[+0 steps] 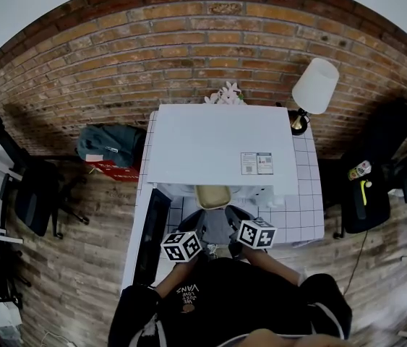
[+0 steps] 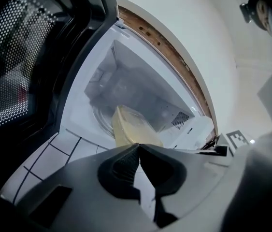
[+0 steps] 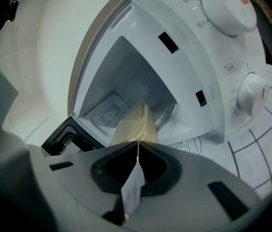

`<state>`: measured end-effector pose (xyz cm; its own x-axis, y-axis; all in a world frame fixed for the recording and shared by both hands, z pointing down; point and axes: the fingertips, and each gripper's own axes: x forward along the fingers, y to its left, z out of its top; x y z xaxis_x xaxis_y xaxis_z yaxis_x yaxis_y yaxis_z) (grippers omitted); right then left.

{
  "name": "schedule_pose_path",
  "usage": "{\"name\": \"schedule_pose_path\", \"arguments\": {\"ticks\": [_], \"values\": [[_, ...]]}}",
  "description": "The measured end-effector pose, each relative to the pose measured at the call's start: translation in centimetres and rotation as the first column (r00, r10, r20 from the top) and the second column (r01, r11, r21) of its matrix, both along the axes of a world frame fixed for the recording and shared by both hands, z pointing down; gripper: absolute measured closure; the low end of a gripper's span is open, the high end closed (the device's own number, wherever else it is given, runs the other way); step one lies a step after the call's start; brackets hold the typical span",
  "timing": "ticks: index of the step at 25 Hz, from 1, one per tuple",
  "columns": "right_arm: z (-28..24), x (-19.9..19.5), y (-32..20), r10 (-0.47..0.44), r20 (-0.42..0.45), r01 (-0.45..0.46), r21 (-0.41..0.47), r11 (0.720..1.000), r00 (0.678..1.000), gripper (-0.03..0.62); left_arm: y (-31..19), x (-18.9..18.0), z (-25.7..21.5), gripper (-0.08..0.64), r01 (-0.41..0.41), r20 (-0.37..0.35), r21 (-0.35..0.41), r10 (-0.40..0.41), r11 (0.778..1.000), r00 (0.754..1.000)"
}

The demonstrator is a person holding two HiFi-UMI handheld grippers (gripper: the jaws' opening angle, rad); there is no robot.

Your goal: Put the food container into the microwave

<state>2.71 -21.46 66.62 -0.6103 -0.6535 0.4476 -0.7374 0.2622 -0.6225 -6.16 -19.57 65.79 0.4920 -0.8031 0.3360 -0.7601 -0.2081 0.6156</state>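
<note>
At left the door (image 1: pixel 150 236) of the microwave (image 1: pixel 217 147) stands open. The fingers of our left gripper (image 2: pixel 139 145) are pressed together. Just beyond them the food container (image 1: pixel 212 196) sits in the microwave mouth. The fingers of our right gripper (image 3: pixel 138 142) are pressed together too; we cannot tell whether either pair touches it.

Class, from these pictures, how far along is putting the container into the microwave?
Done: the microwave door stands open. In hand: the container sits at the opening, partly inside, with the left gripper and right gripper shut, it seems, on its near rim. Left: push it fully in, let go, and perhaps close the door.
</note>
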Motion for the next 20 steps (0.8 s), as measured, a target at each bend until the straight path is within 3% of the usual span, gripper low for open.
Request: {"name": "schedule_pose_path", "arguments": {"ticks": [12,20], "values": [[-0.2,-0.8,-2.8,0.026,-0.004,-0.026,0.008,1.000,1.000,0.580,-3.3,-0.3,-0.2,0.548,-0.022,-0.010,0.007,0.022,1.000,1.000],[-0.1,-1.3,-4.6,0.042,-0.009,-0.042,0.026,0.999,0.999,0.580,-5.4,-0.9,-0.2,0.548,-0.030,0.021,0.021,0.030,0.999,0.999]]}}
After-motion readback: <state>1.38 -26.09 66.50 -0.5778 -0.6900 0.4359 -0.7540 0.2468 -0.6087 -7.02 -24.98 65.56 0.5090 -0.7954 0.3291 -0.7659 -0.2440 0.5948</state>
